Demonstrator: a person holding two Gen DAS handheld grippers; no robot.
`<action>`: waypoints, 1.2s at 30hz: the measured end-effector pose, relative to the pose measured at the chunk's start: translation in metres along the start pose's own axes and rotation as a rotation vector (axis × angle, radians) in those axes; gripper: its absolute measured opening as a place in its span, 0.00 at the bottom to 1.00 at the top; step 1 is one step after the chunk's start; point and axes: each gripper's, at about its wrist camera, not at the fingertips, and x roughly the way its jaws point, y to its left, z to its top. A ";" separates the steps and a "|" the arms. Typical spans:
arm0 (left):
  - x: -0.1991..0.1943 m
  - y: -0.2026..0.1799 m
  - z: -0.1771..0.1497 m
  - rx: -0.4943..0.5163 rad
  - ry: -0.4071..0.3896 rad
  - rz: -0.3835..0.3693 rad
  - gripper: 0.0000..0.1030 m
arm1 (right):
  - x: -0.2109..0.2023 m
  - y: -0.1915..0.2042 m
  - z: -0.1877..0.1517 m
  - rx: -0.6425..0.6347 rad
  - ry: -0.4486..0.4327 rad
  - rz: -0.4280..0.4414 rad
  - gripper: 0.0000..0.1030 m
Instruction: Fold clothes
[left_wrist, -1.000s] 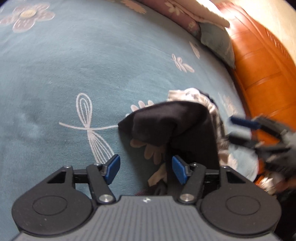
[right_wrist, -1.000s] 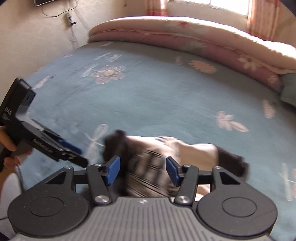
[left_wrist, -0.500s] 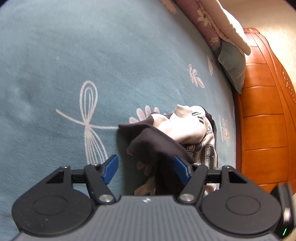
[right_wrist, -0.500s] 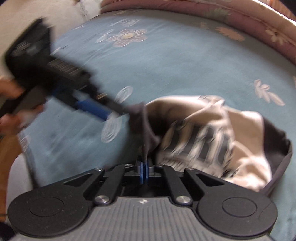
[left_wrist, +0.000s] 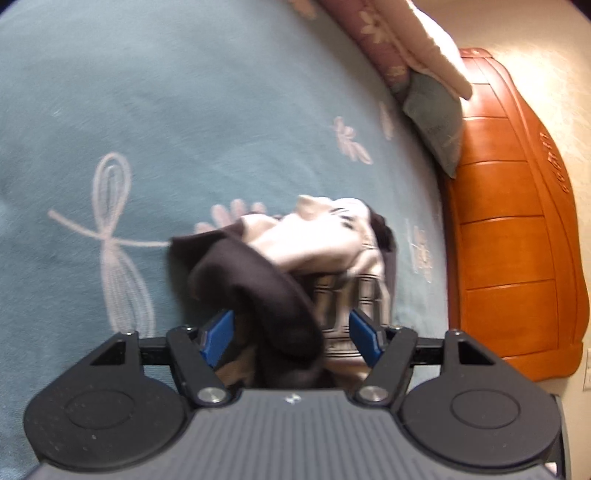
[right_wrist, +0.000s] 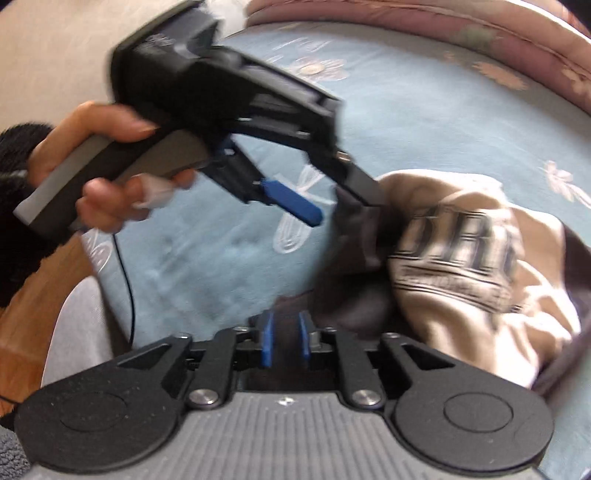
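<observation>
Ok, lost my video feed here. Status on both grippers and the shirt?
Left gripper opening, dark sleeve between its pads, unpinched. Right gripper opening, dark cloth in its narrow gap. Beige shirt crumpled on the blue bedsheet. Nothing in the way.

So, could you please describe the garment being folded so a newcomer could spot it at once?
On the blue floral bedsheet, near the wooden bed frame, lies a crumpled garment. It is beige with dark sleeves and striped block lettering, the only clothing there.

1 garment (left_wrist: 295, 258), 2 grippers (left_wrist: 291, 332).
</observation>
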 end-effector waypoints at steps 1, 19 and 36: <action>0.003 -0.002 0.000 -0.001 0.006 0.012 0.70 | -0.002 -0.003 -0.001 0.005 -0.004 -0.013 0.33; 0.041 0.001 -0.005 0.006 -0.091 0.099 0.28 | -0.018 -0.016 -0.042 0.005 -0.048 -0.120 0.46; 0.037 0.016 -0.001 0.011 -0.170 0.232 0.10 | -0.024 -0.030 -0.051 0.047 -0.067 -0.150 0.48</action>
